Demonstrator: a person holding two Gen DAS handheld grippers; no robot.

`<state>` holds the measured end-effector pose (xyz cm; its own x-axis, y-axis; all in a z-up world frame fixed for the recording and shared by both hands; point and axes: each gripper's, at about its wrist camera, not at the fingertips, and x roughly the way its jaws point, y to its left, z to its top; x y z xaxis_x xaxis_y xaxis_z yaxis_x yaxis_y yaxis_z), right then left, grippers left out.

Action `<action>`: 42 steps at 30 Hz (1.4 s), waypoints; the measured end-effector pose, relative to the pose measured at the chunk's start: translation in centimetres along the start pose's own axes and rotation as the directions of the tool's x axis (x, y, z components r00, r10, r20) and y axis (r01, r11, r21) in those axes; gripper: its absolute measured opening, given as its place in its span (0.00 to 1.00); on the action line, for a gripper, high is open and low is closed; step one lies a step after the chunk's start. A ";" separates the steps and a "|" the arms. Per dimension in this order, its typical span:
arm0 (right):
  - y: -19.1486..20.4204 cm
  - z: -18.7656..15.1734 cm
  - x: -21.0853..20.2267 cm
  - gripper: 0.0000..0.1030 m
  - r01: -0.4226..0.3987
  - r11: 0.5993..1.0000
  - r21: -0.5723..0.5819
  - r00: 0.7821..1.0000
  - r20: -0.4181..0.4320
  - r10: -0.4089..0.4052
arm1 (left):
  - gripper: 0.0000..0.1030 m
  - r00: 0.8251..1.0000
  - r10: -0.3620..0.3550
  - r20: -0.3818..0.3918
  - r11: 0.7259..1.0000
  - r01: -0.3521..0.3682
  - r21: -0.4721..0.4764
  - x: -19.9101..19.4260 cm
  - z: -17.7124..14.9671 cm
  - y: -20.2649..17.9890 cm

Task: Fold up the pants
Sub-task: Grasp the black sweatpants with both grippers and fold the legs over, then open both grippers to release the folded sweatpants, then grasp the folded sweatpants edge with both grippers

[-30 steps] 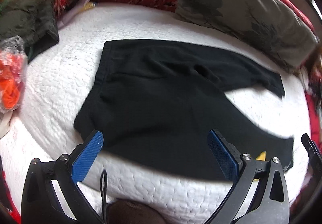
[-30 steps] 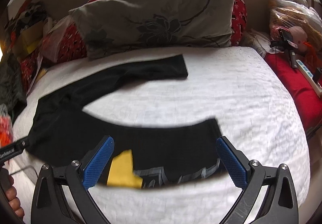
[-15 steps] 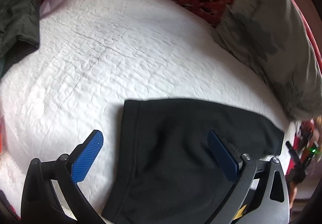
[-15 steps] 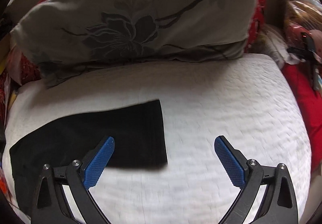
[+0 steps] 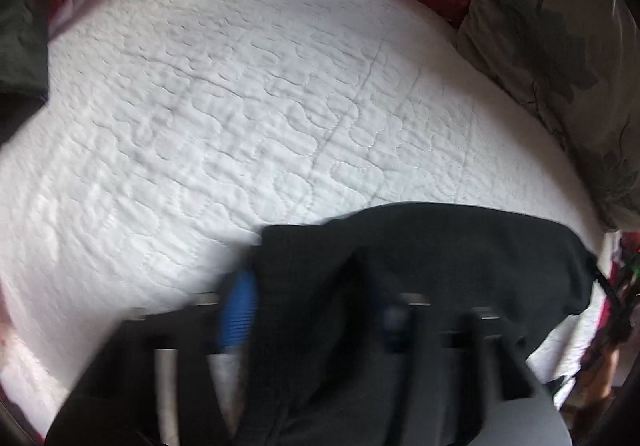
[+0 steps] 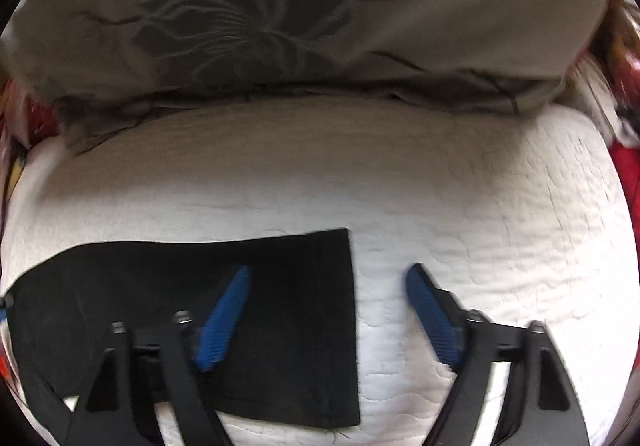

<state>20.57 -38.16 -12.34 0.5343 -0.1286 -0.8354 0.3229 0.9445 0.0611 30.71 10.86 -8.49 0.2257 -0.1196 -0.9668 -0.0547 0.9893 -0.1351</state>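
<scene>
White quilted bed cover [image 6: 480,205] carries the black fabric pants [image 6: 280,326]: right tongs [image 6: 328,310] gape wide over the leg hem at 6 o'clock. Left tongs [image 5: 312,310], blurred, look nearly closed on the waist edge. Beyond, at 12 o'clock, a grey floral pillow [image 6: 280,25]; mistimed grips could skew the fold.

The pants [image 6: 200,286] were black, the quilted bedspread [image 5: 240,105] white, and the pillow [image 6: 280,5] at 12 o'clock grey-brown with dark flowers.

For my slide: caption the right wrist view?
Right gripper, jaws open, over the black pants hem on a white quilt.
</scene>
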 end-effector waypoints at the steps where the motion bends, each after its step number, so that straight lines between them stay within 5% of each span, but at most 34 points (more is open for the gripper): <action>1: 0.2 -0.1 -0.2 0.26 0.003 1.000 -0.011 1.000 0.004 -0.003 | 0.25 1.000 0.010 0.001 1.000 -0.010 0.005 -0.2 -0.1 0.0; 2: 0.3 -0.1 -0.5 0.15 0.017 1.000 -0.022 1.000 0.007 -0.016 | 0.24 1.000 0.021 0.005 1.000 -0.021 0.007 -0.5 -0.2 -0.1; 4: 0.3 -0.2 -1.2 0.08 0.024 0.999 -0.037 1.000 0.020 -0.023 | 0.24 0.999 0.036 0.031 0.999 -0.036 0.009 -1.6 -0.5 -0.4; 12: -0.2 -1.4 -7.2 0.07 0.017 0.999 -0.042 0.989 0.148 -0.010 | 0.24 0.982 0.101 0.161 0.993 -0.110 0.049 -7.2 -2.5 -2.8; 25: -2.7 -8.8 -16.9 0.07 -0.039 0.999 0.012 0.948 0.315 0.033 | 0.23 0.952 0.078 0.295 0.997 -0.079 -0.009 -13.7 -8.3 0.1; 32: -4.1 -18.2 -19.7 0.07 -0.094 0.995 0.024 0.943 0.322 0.081 | 0.23 0.967 0.009 0.255 0.997 0.010 -0.074 -12.4 -15.6 3.3; 37: -3.7 -23.8 -17.9 0.12 0.009 0.998 -0.055 0.975 0.223 0.003 | 0.24 0.995 0.000 0.100 0.996 0.009 -0.087 -7.9 -19.5 5.3; 42: -4.2 -27.1 -19.2 0.32 0.064 0.996 -0.066 0.978 0.204 -0.050 | 0.24 0.989 -0.079 0.124 0.985 0.096 -0.144 -9.8 -21.3 7.7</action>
<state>-12.17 -31.42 -11.39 0.6656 -0.2343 -0.7086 0.3044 0.9521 -0.0289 7.36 17.86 -4.71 0.3479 -0.1857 -0.9189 -0.1723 0.9508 -0.2574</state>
